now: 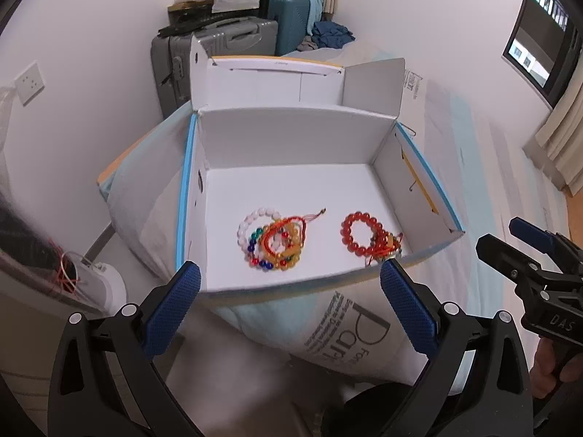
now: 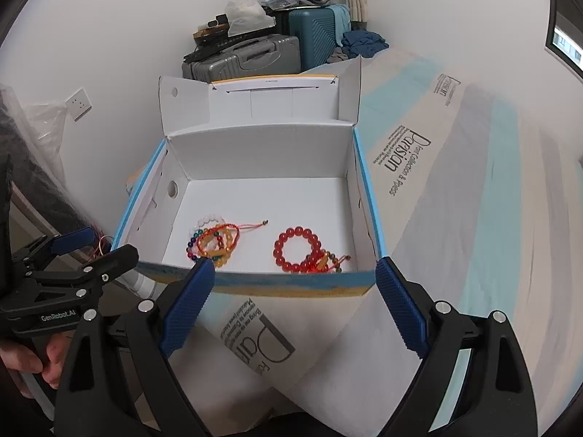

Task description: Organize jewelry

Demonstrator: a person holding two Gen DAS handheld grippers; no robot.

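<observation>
An open white cardboard box (image 1: 288,138) (image 2: 262,156) with blue edges stands on a mattress. Inside lie two heaps of bead bracelets: a mixed pile of white, yellow, orange and coloured beads (image 1: 271,240) (image 2: 213,242) on the left, and a red bead bracelet with a few cord bracelets (image 1: 368,236) (image 2: 304,249) on the right. My left gripper (image 1: 289,276) is open and empty, just short of the box's near wall. My right gripper (image 2: 293,273) is open and empty at the same wall. Each gripper shows in the other's view, the left (image 2: 91,247) and the right (image 1: 506,240).
The mattress (image 2: 473,218) in printed plastic wrap stretches to the right. Suitcases (image 1: 218,47) with clutter on top stand against the far wall. A wall socket (image 1: 31,82) is at the left. A window (image 1: 543,36) with a curtain is at the right.
</observation>
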